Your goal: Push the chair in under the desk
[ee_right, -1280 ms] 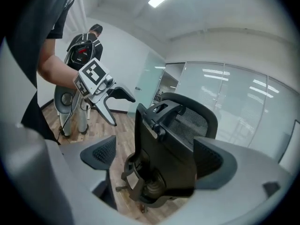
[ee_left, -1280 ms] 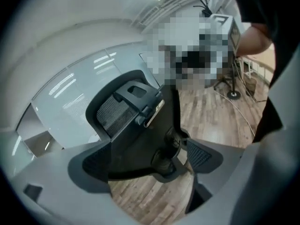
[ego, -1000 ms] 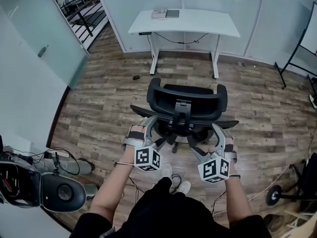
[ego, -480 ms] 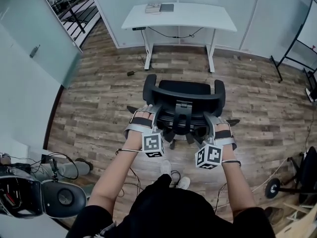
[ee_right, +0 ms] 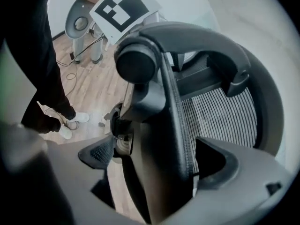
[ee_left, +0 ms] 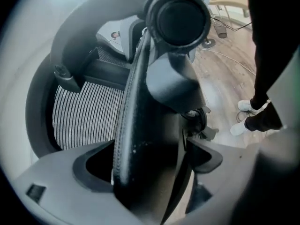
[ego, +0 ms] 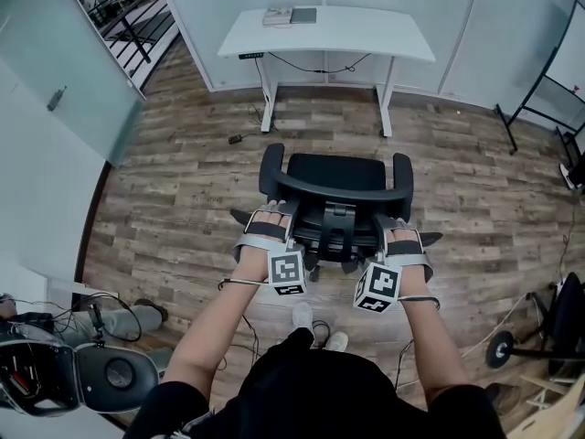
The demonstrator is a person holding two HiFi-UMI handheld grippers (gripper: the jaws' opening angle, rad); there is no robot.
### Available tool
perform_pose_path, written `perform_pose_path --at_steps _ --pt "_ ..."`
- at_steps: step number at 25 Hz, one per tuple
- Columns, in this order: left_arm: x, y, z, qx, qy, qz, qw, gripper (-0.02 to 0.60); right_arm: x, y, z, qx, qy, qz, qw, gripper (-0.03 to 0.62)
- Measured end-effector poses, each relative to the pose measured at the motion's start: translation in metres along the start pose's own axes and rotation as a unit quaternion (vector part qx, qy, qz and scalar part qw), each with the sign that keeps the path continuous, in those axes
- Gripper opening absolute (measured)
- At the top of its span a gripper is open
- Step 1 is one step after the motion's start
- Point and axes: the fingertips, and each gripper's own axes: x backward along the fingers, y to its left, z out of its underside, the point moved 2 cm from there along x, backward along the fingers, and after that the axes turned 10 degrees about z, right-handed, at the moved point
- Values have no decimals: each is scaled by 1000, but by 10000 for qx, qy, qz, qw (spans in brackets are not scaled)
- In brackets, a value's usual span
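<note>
A black mesh office chair (ego: 334, 170) stands on the wood floor, its seat facing the white desk (ego: 366, 37) and short of it. My left gripper (ego: 274, 212) grips the left edge of the backrest (ee_left: 140, 139), which fills the gap between the jaws. My right gripper (ego: 395, 223) holds the backrest's right edge (ee_right: 171, 139) the same way. The mesh panel (ee_left: 84, 118) shows beside the left gripper (ee_left: 150, 159), and the right gripper (ee_right: 159, 159) shows the other side. The chair's base is mostly hidden by the seat.
A book and a flat dark item (ego: 291, 15) lie on the desk's far left corner, with a cable under it. A small plug (ego: 235, 139) lies on the floor. A whiteboard stand (ego: 535, 108) is at right, a grey machine with cables (ego: 101, 373) at bottom left.
The chair and both grippers have moved forward toward the desk, and the person has stepped after them. Both grippers keep their hold on the backrest.
</note>
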Motion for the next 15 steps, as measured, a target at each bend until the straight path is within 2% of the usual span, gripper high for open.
perform_pose_path --at_steps 5,9,10,13,15 --pt "-2 4 -5 47 -2 -48 10000 489 -5 -2 10 226 178 158 9995 534" --pt "-7 1 -4 18 53 310 9995 489 -6 -10 7 -185 4 116 9998 534" --pt "-9 3 -4 -1 70 327 9994 489 -9 -12 7 -151 33 100 9998 534" --pt "-18 14 -1 -49 111 127 9998 489 -24 -13 18 462 437 86 9979 526" --pt "-22 17 0 5 136 107 9999 489 -32 -18 21 497 514 178 9973 496"
